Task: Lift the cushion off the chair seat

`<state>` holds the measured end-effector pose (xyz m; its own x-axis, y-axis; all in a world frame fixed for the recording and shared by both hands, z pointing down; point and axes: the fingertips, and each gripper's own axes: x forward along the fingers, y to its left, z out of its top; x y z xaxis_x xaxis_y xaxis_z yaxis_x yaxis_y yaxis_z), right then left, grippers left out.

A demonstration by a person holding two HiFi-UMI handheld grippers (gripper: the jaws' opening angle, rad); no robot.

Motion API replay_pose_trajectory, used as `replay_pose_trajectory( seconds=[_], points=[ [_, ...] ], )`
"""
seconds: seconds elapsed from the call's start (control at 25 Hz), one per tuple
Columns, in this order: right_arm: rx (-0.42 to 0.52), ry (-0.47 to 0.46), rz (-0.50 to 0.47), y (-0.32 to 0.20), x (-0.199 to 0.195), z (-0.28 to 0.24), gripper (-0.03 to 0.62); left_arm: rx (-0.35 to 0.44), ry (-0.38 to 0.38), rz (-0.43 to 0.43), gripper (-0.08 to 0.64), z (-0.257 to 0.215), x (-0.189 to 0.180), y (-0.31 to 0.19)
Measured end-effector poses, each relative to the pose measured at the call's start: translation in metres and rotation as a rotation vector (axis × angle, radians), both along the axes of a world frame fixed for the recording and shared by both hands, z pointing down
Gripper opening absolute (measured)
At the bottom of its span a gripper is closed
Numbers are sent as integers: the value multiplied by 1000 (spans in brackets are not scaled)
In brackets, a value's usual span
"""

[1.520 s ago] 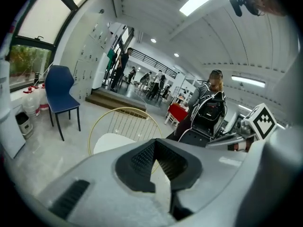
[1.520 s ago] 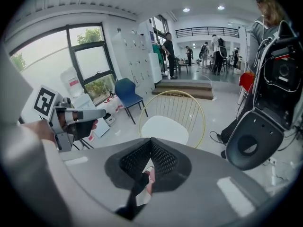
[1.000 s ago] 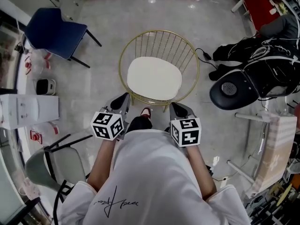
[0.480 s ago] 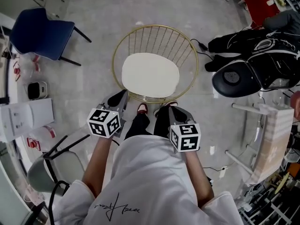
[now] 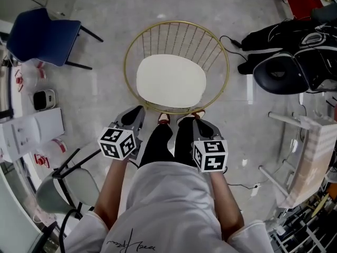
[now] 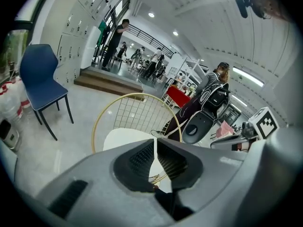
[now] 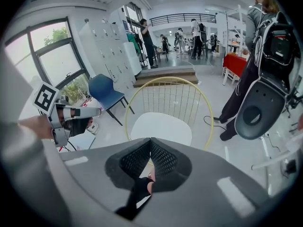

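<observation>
A white oval cushion (image 5: 171, 81) lies flat on the seat of a round gold wire chair (image 5: 130, 46). Both grippers hover short of the chair's front rim, apart from the cushion. My left gripper (image 5: 132, 116) is at the front left; its jaws have just been opening by a hairline slit, with nothing between them. At the front right, my right gripper (image 5: 200, 125) is shut and empty. In the left gripper view the cushion (image 6: 118, 138) shows beyond the gripper (image 6: 155, 144). The right gripper view has the cushion (image 7: 161, 126) ahead of the gripper (image 7: 150, 143).
The person's legs (image 5: 164, 141) stand between the grippers, feet at the chair's front. A blue chair (image 5: 42, 36) stands far left. A black bag and seat (image 5: 287, 70) lie right, with a cable (image 5: 236, 42). A grey chair (image 5: 66, 186) and white boxes (image 5: 31, 133) are left.
Both grippers have sunk lower and come closer to the chair's front rim. The person has stepped up to the chair. The cushion has not moved.
</observation>
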<state>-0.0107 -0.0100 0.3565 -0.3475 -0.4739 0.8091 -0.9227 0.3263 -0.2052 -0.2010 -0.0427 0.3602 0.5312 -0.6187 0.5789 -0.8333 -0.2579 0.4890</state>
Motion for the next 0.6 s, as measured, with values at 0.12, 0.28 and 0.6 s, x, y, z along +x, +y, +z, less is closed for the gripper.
replay_pose_trajectory(
  seconds=[0.12, 0.28, 0.6],
  points=[
    [-25, -14, 18, 1, 4, 18, 15, -23, -30, -2, 20, 16, -3, 3],
    [-47, -14, 25, -3, 4, 35, 23, -47, -45, 4, 20, 32, -8, -3],
    [-78, -12, 27, -10, 1, 66, 40, -78, -100, 69, 21, 67, -5, -16]
  ],
)
